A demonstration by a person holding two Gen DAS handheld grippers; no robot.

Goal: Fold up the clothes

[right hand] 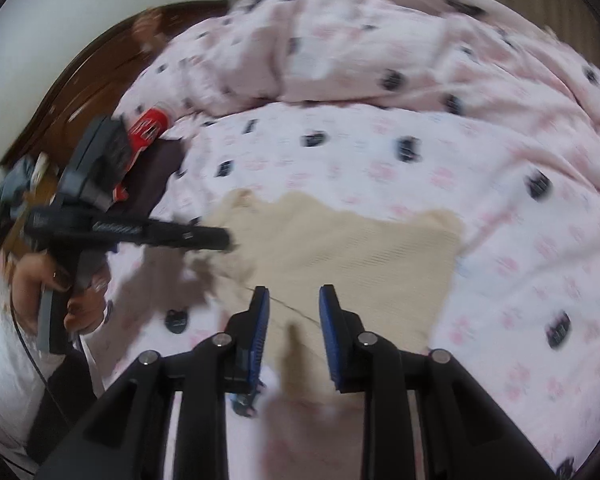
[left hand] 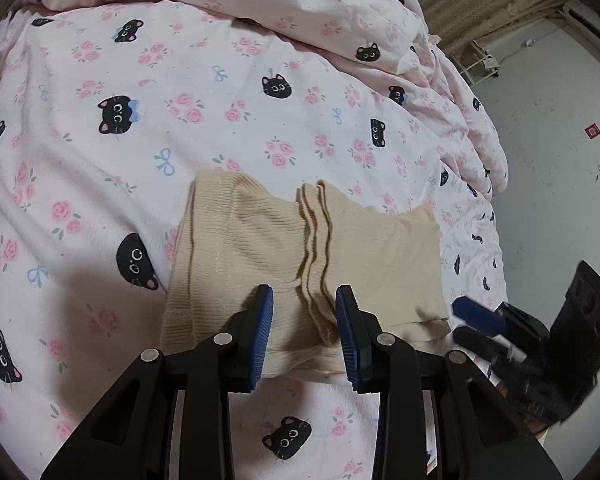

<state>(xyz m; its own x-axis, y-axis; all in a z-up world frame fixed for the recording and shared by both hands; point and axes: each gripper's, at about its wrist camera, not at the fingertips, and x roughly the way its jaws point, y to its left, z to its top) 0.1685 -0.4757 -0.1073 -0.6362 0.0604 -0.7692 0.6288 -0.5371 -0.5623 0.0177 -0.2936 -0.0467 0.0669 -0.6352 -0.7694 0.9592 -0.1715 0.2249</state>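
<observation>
A beige ribbed garment [left hand: 292, 256] lies folded on the bed, with layered edges running down its middle. My left gripper [left hand: 305, 300] hovers over its near part, open, the fabric edges lying between the blue pads without being pinched. The right gripper shows at the right edge of the left wrist view [left hand: 476, 326]. In the blurred right wrist view the same garment [right hand: 340, 248] lies ahead, and my right gripper [right hand: 294, 300] is open above its near edge. The left gripper [right hand: 204, 236], held by a hand [right hand: 40, 280], reaches the garment's left side.
The bed is covered by a pink sheet [left hand: 140, 152] printed with black cats and roses. A bunched quilt [left hand: 340, 4] of the same print lies at the far side. A red can [right hand: 150, 126] and dark cloth sit near the wooden headboard [right hand: 84, 76]. Bare floor [left hand: 560, 140] lies to the right.
</observation>
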